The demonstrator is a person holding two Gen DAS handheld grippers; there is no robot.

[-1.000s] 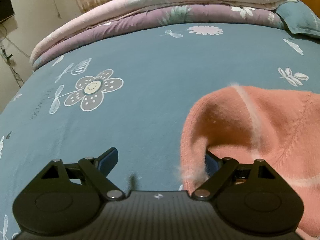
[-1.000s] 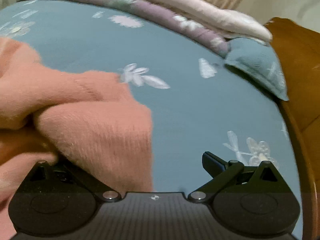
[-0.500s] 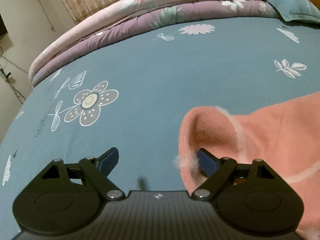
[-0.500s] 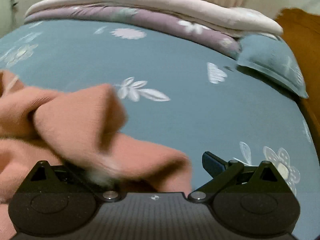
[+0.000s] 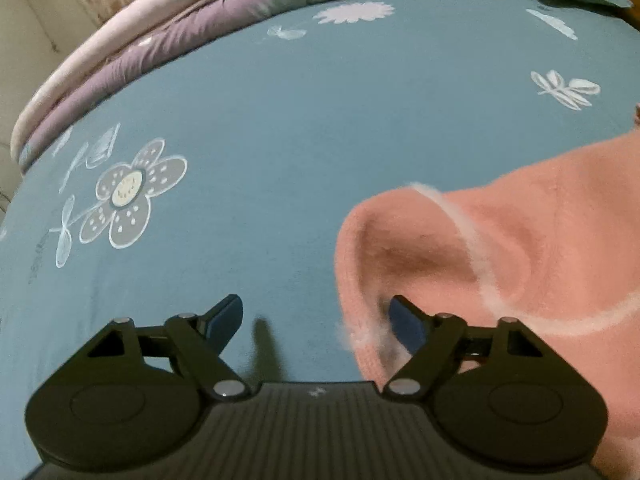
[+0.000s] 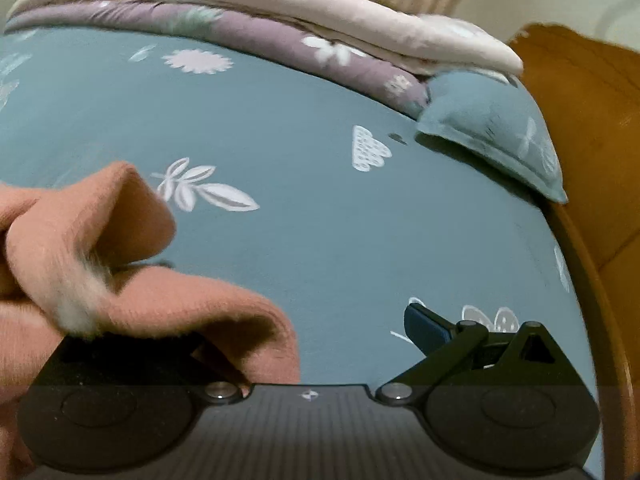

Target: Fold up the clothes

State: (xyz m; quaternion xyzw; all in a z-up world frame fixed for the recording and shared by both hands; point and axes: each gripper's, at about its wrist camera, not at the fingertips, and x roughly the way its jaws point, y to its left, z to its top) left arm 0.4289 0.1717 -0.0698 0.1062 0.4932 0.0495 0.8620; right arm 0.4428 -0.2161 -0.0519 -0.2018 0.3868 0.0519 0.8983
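The soft, fuzzy salmon-pink knitted sweater (image 5: 520,248), draped limply over one finger of each wide-open gripper, left (image 5: 316,316) and right (image 6: 256,320), looks light, best pinched at its white-trimmed edge.
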